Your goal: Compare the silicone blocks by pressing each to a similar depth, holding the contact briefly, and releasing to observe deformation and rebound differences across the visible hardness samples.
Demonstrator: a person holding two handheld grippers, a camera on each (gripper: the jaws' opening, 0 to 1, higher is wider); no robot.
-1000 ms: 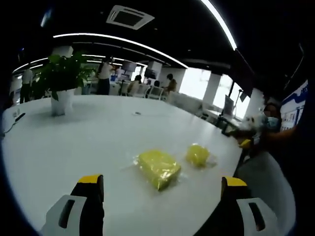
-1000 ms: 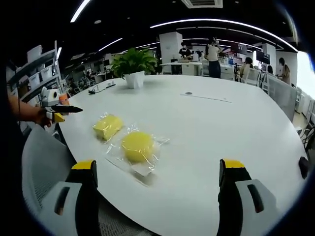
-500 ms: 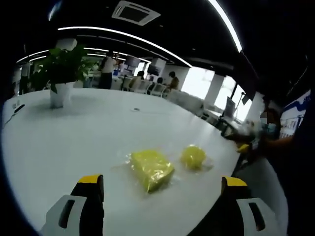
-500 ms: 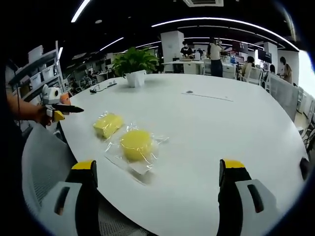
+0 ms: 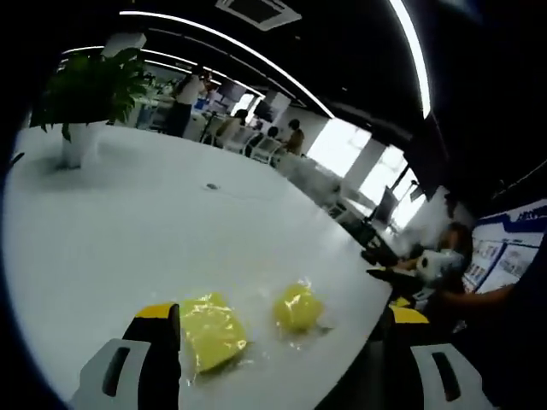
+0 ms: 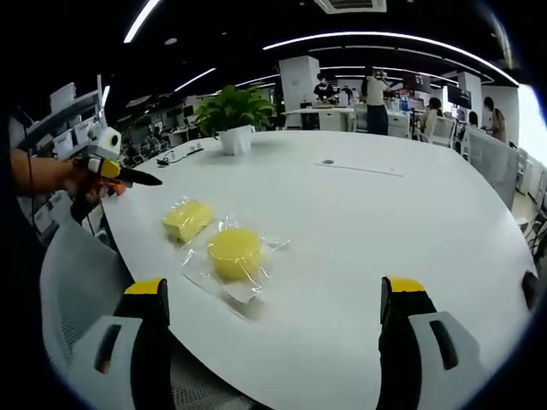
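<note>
Two yellow silicone blocks in clear wrap lie on the white table (image 6: 410,231) near its edge. The square block (image 5: 209,329) sits low in the left gripper view, just beside my left gripper's (image 5: 282,346) left jaw. The round block (image 5: 297,307) lies a little further out, between the jaws' lines. Both jaws stand wide apart with nothing between them. In the right gripper view the round block (image 6: 235,254) is nearer and the square block (image 6: 188,218) is behind it. My right gripper (image 6: 278,329) is open above the table edge, clear of both. The left gripper (image 6: 147,179) hovers at the far left in a hand.
A potted plant (image 6: 232,111) stands at the back of the table, also seen in the left gripper view as the plant (image 5: 81,94). A grey chair (image 6: 73,282) is at the table's near edge. A thin cable (image 6: 359,168) lies mid-table. People sit at desks beyond.
The left gripper view has swung, so both blocks now sit lower and closer to its jaws. In the right gripper view the left gripper has risen slightly; the blocks have not moved.
</note>
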